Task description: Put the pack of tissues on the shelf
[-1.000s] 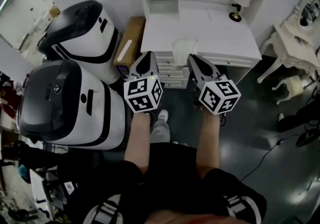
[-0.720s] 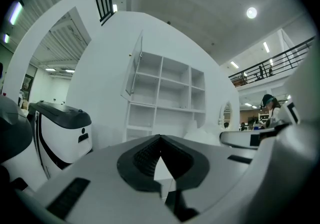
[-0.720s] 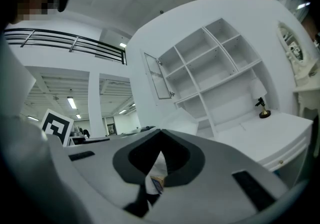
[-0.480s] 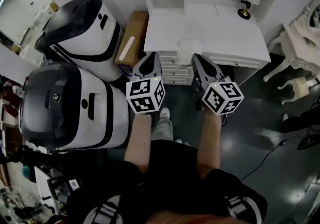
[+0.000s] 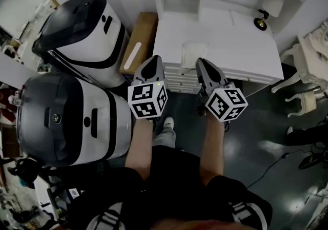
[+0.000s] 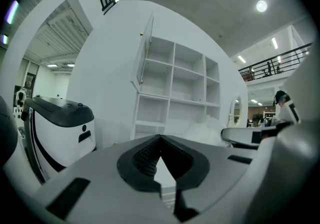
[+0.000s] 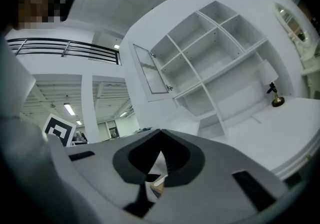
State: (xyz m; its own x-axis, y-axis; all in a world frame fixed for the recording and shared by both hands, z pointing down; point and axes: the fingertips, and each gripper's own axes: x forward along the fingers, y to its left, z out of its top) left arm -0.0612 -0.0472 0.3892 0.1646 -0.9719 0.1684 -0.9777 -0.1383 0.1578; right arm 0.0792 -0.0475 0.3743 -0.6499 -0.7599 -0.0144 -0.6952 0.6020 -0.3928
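Both left tongs (image 6: 160,140) and right tongs (image 7: 160,135) show closed, empty tips that the head view hides.

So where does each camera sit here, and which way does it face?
Head view: on the person's head, steeply down at the desk; forearms, left tool, right tool show.
Left gripper view: on the left tool, along its shut jaws toward the shelf.
Right gripper view: on the right tool, along shut jaws, up at the shelf.
Shared: both gripper views see the shelf.
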